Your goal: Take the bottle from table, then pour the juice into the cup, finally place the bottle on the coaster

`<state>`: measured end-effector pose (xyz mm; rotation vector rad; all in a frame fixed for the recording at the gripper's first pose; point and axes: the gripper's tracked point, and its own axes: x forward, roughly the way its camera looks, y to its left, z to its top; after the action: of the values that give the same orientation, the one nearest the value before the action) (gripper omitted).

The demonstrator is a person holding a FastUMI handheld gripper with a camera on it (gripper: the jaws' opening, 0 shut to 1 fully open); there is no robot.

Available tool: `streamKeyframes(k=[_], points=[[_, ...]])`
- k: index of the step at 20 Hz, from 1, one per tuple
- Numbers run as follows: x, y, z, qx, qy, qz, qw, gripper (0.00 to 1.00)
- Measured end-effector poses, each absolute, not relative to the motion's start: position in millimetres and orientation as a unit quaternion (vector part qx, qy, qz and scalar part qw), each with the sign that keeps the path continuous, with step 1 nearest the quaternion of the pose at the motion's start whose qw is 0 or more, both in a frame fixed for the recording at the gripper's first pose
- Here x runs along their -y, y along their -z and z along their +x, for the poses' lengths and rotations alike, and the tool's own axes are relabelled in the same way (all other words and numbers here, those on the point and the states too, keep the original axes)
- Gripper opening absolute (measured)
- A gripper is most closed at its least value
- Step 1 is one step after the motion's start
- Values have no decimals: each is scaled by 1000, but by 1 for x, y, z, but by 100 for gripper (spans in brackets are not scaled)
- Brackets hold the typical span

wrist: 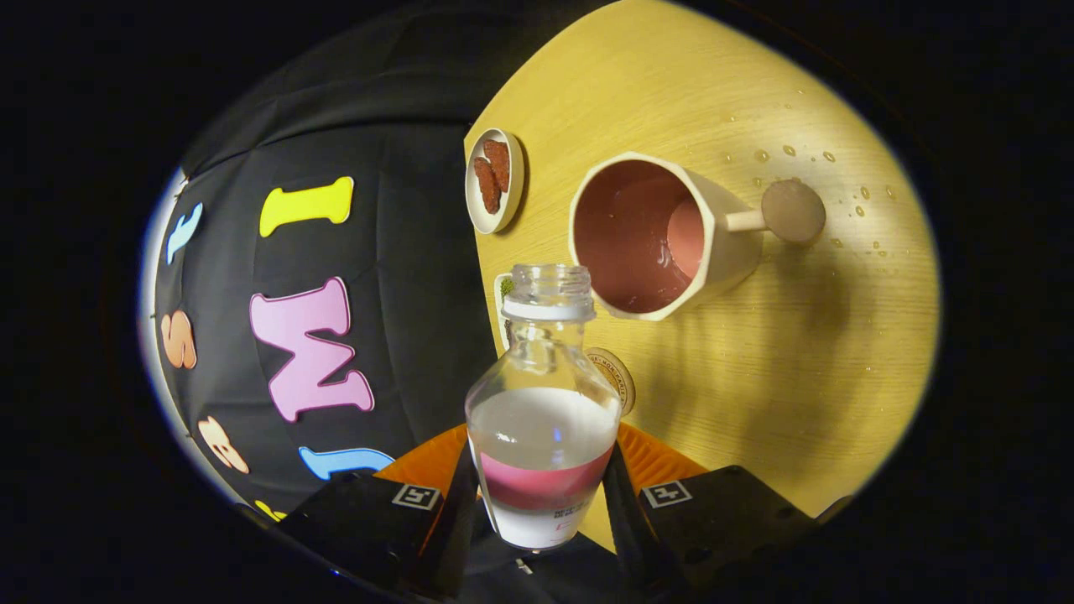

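Observation:
My gripper (541, 495) is shut on a clear glass bottle (544, 419), one finger (453, 512) pressed against each side of its lower body. The bottle is uncapped, carries a pink and white label, and holds a cloudy whitish liquid. The whole view is rolled, so the wooden table (797, 377) stands up like a wall. Just beyond the bottle's open mouth (550, 285) is a cream cup (663, 235) with a pink inside and a round-ended handle; a little liquid glistens within it. A round cork coaster (617, 377) peeks out behind the bottle's shoulder.
A small white oval dish (495, 179) with brown snack pieces lies near the table's edge beyond the cup. Water droplets (789, 153) dot the wood around the cup's handle. A small card (505, 294) sits behind the bottle neck.

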<state>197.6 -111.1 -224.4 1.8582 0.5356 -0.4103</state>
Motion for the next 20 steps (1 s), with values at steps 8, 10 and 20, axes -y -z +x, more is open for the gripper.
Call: streamKeyframes(k=[8,10,20], points=[[114,225,205,-238,193,829,468,72],[115,222,205,-241,195,836,453,72],[124,203,215,-224,197,882,365,72]])
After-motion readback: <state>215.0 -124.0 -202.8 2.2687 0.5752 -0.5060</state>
